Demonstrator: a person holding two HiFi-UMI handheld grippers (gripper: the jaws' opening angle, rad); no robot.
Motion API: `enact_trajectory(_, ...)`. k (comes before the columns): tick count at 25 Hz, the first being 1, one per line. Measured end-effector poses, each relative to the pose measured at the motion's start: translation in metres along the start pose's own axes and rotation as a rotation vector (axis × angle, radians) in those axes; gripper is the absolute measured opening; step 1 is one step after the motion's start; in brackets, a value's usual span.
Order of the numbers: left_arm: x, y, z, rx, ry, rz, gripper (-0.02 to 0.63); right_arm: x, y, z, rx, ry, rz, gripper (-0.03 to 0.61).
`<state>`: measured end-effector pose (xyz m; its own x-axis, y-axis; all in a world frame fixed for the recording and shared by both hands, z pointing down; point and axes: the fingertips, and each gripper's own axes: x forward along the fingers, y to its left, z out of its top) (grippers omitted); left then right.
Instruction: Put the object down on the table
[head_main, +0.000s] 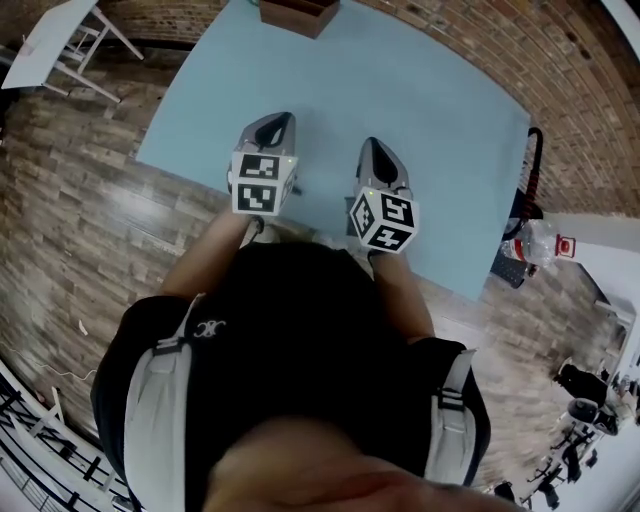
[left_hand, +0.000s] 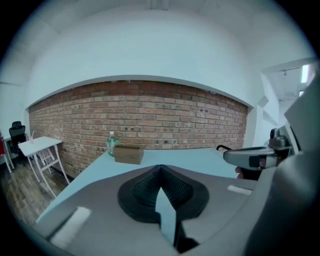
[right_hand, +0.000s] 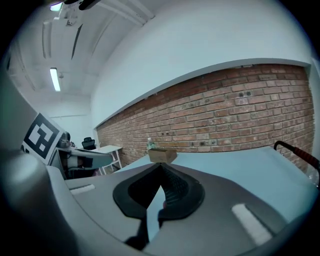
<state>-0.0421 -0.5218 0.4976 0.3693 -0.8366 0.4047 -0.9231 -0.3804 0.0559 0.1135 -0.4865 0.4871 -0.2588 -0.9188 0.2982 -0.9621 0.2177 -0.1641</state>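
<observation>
A brown wooden box stands at the far edge of the light blue table, well ahead of both grippers. It shows straight ahead in the left gripper view and the right gripper view. My left gripper hovers over the table's near edge, its jaws shut tip to tip with nothing between them. Beside it, my right gripper points the same way; its jaws also meet at the tips and hold nothing. Each gripper sees the other at its side.
A clear bottle stands just behind the box. A white side table is off the table's far left on the wood floor. A brick wall runs behind. A black and red frame and a bottle sit at the right.
</observation>
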Motion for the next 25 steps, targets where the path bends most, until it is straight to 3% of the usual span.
enact_trajectory(7, -0.009, -0.007, 0.021, 0.001, -0.028, -0.022, 0.000, 0.006, 0.001, 0.006, -0.023, -0.004, -0.013, 0.011)
enact_trajectory(25, -0.010, 0.003, 0.020, 0.025, -0.001, 0.000, 0.000, 0.017, 0.010, 0.012, -0.019, -0.001, 0.010, 0.011)
